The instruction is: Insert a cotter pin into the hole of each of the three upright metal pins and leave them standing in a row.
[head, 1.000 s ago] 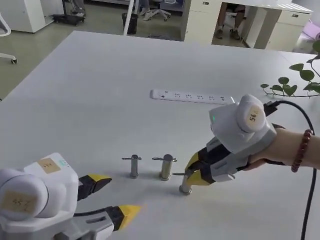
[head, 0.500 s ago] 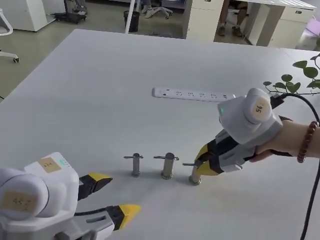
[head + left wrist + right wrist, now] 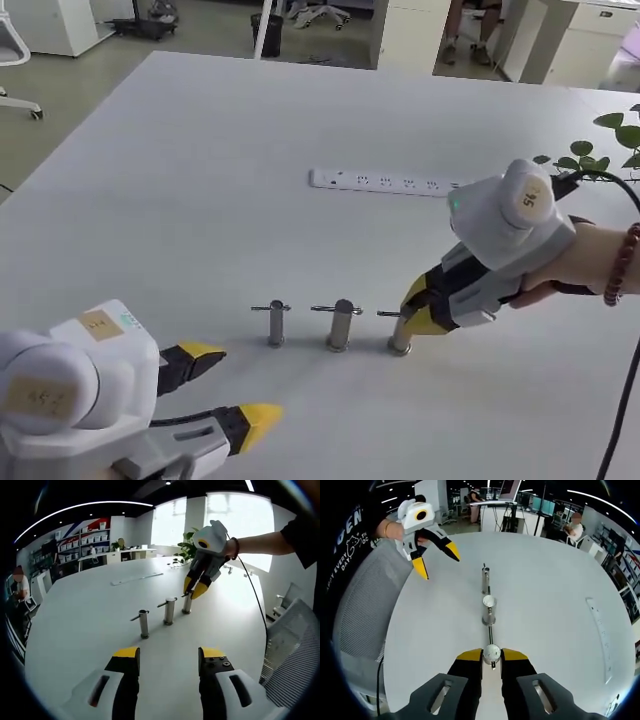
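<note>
The right gripper (image 3: pixel 414 308) has carried the third metal pin (image 3: pixel 400 341) into line with the other two, so all three now stand in a row near the front of the table (image 3: pixel 200 200). Its jaws pinch that pin's head, seemingly to keep it upright while it settles. A cotter pin (image 3: pixel 386 314) sticks sideways out of it, as one does from the middle pin (image 3: pixel 340 330) and the left pin (image 3: pixel 277 327), so the inserting looks done. The left gripper (image 3: pixel 235 385) hovers before the row, jaws spread and empty, likely kept clear of it
</note>
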The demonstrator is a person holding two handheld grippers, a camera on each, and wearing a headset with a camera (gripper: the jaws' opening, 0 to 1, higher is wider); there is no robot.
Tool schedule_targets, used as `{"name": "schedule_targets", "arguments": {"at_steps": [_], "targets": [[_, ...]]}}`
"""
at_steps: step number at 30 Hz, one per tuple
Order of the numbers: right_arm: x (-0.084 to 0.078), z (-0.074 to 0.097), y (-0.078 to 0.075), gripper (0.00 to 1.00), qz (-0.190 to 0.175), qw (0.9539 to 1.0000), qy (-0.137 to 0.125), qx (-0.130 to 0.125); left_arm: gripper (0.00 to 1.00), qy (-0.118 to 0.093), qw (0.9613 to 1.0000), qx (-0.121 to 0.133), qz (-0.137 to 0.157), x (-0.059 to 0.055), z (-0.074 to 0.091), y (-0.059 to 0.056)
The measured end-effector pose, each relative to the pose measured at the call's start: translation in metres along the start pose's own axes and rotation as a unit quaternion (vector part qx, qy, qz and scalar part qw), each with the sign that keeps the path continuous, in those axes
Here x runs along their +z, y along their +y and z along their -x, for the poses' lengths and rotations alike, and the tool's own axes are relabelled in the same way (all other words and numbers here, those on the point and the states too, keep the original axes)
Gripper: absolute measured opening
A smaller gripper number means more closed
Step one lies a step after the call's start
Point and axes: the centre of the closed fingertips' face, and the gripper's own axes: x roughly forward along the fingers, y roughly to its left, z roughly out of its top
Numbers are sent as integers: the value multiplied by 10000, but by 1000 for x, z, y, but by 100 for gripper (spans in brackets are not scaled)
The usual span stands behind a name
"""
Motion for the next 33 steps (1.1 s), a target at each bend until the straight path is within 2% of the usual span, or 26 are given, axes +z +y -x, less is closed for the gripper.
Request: {"name": "schedule_targets", "arguments": {"at_steps": [5, 15, 20, 22, 26, 27, 31, 33], "targets": [[-3, 0, -3, 9, -28, 10000, -66, 12, 46, 32, 10000, -8, -9, -2, 0, 0], [-3, -1, 0, 9, -26, 10000, -27, 70, 46, 31, 10000, 12, 7, -1, 1, 1], [-11, -5, 1, 11, 56, 9999, 160, -18, 46, 51, 10000, 61, -23, -1, 2, 3], [-10, -5, 1, 17, -10, 10000, 86, -40, 46, 49, 10000, 68, -26, 0, 2, 4], [-9, -2, 0, 18, -154, 9998, 9, -128, 46, 49, 9999, 103, -32, 2, 3, 7], [-7, 0, -4, 20, -359, 9990, -122, -227, 46, 35, 9999, 114, -14, 4, 4, 9], [0, 8, -6, 20, -751, 9954, -446, -394, 46, -42, 9999, 148, 54, 9, 6, 12], [-1, 12, -8, 23, -932, 9928, -503, -556, 46, -62, 9998, 189, 51, 11, 7, 14]]}}
